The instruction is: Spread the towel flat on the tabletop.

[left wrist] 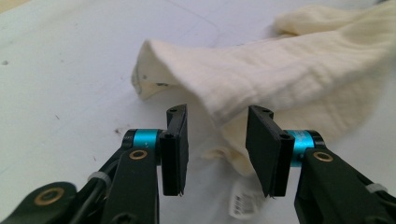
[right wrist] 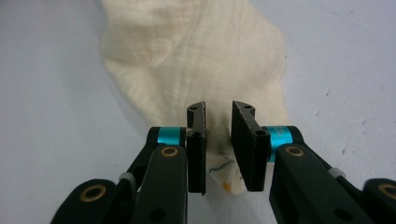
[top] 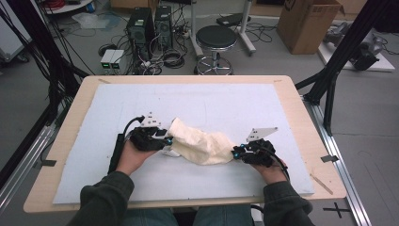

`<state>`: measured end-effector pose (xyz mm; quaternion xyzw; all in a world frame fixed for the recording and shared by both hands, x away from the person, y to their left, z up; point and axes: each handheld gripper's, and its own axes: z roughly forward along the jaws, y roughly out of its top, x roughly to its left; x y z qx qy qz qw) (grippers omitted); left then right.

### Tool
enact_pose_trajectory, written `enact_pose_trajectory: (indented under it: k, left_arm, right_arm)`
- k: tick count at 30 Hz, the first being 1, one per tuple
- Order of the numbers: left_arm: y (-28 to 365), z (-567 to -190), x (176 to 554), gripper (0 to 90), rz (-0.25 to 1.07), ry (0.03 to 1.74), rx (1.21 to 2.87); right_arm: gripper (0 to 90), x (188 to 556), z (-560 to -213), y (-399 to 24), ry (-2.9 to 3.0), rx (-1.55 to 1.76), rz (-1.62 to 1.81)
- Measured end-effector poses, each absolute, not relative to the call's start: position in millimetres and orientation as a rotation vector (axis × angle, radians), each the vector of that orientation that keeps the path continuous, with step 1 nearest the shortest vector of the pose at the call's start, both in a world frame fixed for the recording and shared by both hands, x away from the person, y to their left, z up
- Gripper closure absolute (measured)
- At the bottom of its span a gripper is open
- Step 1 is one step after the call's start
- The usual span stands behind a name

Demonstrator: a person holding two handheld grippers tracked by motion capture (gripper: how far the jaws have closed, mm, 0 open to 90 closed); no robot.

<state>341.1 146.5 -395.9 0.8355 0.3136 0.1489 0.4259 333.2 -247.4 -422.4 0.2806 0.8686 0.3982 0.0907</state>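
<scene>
Cloths: one cream cloth [top: 200,143] is counted, lying crumpled on the pale blue mat [top: 197,101] that covers the desk [top: 301,113], near the front edge and between the two hands.
Grippers: two are counted, one held in each hand.
Left gripper [top: 165,140]: it is seen at the cloth's left end in the high view. In the left gripper view [left wrist: 217,147] the jaws are parted, with a low fold of the cloth [left wrist: 280,79] lying in the gap; the pads are not pressed on it. A white tag [left wrist: 245,200] is seen just under the cloth edge.
Cloth axis: the long axis runs left to right across the desk, tilted so that the left end lies farther from the person and the right end nearer. The left end is humped up, the right end tapers down.
Right gripper [top: 236,153]: it is placed at the cloth's tapered right end. In the right gripper view [right wrist: 218,142] the cloth [right wrist: 196,60] tip sits in a narrow gap; whether it is pinched cannot be told.
</scene>
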Motion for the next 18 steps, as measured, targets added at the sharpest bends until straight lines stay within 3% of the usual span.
enact_pose_trajectory:
  k: [5, 11, 18]
  left_arm:
    - [157, -398, 319, 61.0, 0.356, 0.755, 2.074]
    - [150, -410, 308, 70.9, 0.272, 0.640, 2.120]
    - [122, -423, 321, 63.7, 0.289, 0.651, 2.176]
  right_arm:
    - [74.2, 331, -422, -249, 2.572, 0.839, 1.196]
    - [72.9, 329, -421, -248, 2.574, 0.828, 1.202]
    - [69.9, 330, -422, -247, 2.579, 0.807, 1.217]
